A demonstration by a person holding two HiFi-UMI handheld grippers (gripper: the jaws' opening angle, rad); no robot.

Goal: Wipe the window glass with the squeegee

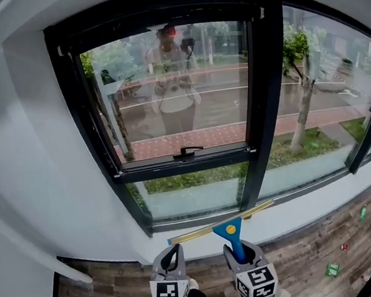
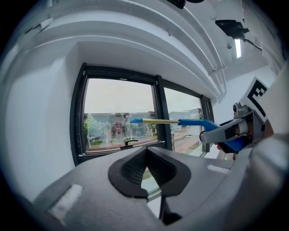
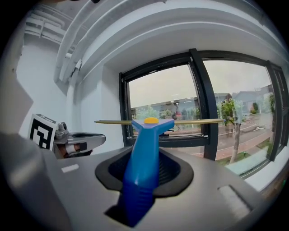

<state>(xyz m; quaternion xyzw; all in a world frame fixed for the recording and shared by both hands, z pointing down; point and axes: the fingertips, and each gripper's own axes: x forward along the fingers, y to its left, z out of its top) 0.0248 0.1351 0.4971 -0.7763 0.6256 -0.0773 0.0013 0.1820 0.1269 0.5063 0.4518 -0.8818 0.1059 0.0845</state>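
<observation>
The squeegee (image 1: 232, 234) has a blue handle and a long brass blade bar lying level just below the window sill. My right gripper (image 1: 240, 253) is shut on its handle, which runs up between the jaws in the right gripper view (image 3: 145, 151). The blade is short of the window glass (image 1: 172, 93), a black-framed pane straight ahead. My left gripper (image 1: 172, 254) hangs beside the right one, shut with nothing in it; its pads meet in the left gripper view (image 2: 146, 155), where the squeegee (image 2: 180, 122) shows off to the right.
A black window handle (image 1: 187, 151) sits on the crossbar under the main pane. A second pane (image 1: 317, 103) lies to the right. White walls flank the window. Small bits of litter (image 1: 332, 269) lie on the wooden floor at right.
</observation>
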